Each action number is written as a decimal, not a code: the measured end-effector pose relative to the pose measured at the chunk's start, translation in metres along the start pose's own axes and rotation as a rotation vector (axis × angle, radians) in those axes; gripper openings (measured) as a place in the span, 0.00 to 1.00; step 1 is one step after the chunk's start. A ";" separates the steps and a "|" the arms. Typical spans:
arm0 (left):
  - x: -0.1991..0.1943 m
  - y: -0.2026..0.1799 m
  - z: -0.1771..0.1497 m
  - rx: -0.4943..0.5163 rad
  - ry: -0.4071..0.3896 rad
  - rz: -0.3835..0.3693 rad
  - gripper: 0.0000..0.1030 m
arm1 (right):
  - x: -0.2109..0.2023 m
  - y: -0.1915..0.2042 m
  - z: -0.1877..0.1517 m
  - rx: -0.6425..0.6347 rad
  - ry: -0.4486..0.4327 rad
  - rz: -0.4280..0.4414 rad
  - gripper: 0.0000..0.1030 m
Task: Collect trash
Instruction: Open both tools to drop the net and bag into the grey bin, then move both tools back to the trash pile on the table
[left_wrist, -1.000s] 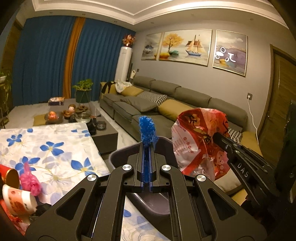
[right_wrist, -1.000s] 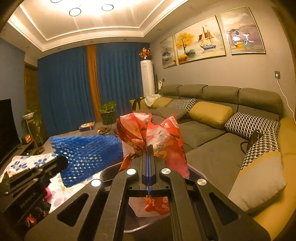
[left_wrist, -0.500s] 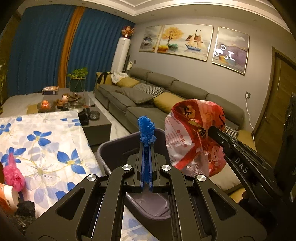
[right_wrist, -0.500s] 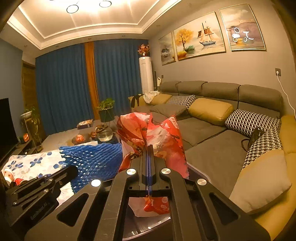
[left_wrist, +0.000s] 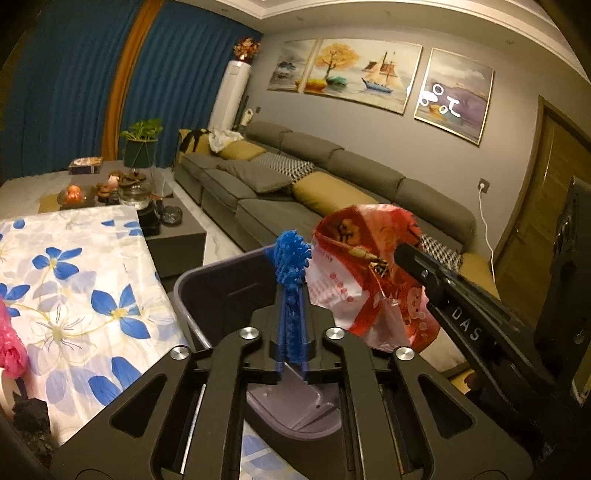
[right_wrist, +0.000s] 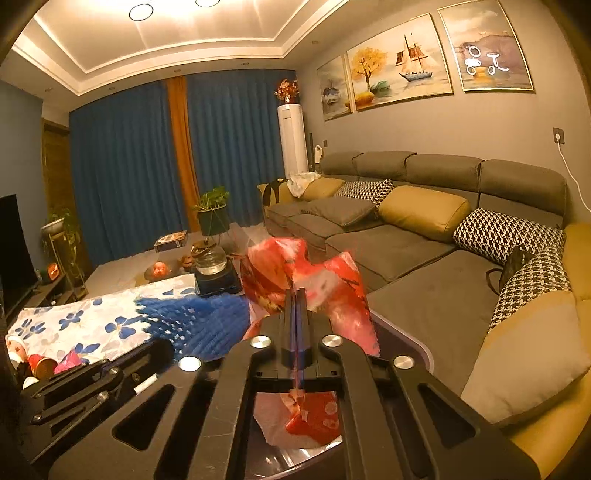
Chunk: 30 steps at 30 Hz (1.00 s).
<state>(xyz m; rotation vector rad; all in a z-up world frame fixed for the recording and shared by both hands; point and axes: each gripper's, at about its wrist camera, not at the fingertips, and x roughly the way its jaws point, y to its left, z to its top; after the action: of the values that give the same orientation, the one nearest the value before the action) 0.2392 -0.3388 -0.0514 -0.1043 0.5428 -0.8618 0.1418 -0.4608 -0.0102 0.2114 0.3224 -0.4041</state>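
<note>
My left gripper (left_wrist: 291, 295) is shut on a blue foam net (left_wrist: 291, 258) and holds it over the open grey trash bin (left_wrist: 221, 291). My right gripper (right_wrist: 296, 295) is shut on a red and white snack bag (right_wrist: 332, 288), also above the bin (right_wrist: 417, 343). In the left wrist view the bag (left_wrist: 362, 280) hangs just right of the net. In the right wrist view the net (right_wrist: 199, 325) shows to the left.
A table with a blue-flower cloth (left_wrist: 74, 280) lies left of the bin, with pink trash (left_wrist: 11, 354) and red cups (right_wrist: 37, 365) on it. A grey sofa (right_wrist: 424, 258) runs along the right. A coffee table (left_wrist: 170, 236) stands beyond.
Both grippers have moved forward and lower over the bin with their loads. The flowered table has slid to the left in view.
</note>
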 end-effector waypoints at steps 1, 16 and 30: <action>0.000 0.000 -0.001 -0.003 0.004 -0.005 0.21 | 0.000 -0.001 0.000 0.003 -0.002 -0.002 0.19; -0.074 0.019 -0.013 -0.055 -0.101 0.274 0.85 | -0.050 0.009 -0.010 -0.017 -0.077 -0.009 0.77; -0.215 0.065 -0.066 -0.061 -0.181 0.576 0.85 | -0.098 0.086 -0.064 -0.073 -0.030 0.178 0.86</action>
<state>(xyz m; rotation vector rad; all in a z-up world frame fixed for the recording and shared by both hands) 0.1387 -0.1274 -0.0397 -0.0744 0.3971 -0.2704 0.0758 -0.3319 -0.0238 0.1607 0.2858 -0.2189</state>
